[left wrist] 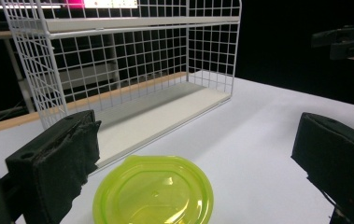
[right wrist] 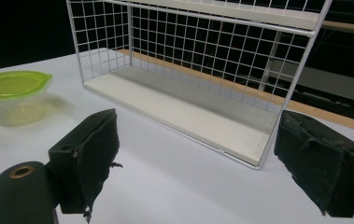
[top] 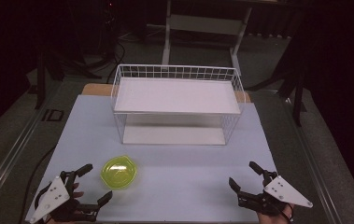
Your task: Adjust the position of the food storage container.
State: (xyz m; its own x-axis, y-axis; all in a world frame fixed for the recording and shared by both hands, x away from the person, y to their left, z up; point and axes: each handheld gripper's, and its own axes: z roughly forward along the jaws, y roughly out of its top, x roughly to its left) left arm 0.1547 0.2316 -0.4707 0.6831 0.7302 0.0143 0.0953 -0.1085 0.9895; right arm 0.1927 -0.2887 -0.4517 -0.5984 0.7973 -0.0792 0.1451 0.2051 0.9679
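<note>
High view first: lidded yellow-green container (top: 118,171) sitting on the white table (top: 174,186), just ahead and to the right of the left gripper (top: 89,186), well in front of the white wire shelf rack (top: 177,100). Left gripper spread wide, holding nothing; right gripper (top: 242,179) likewise spread and empty, well apart on the other side of the table. Judged step: closing in with the left gripper to take the container, probably bound for the rack. To do it well: keep the spread wide until both pads straddle the tub. Left gripper view puts the lid (left wrist: 153,191) low and between the jaws, a little toward the left pad (left wrist: 58,163), so worth shifting to centre it before squeezing. Better to drop below the lid's rim and pinch the clear body (right wrist: 13,108) than the lid alone, which might pop off. Squeeze gently, since thin plastic likely flexes; lift straight up, level. Spare right gripper best kept clear of the path to the rack.
</note>
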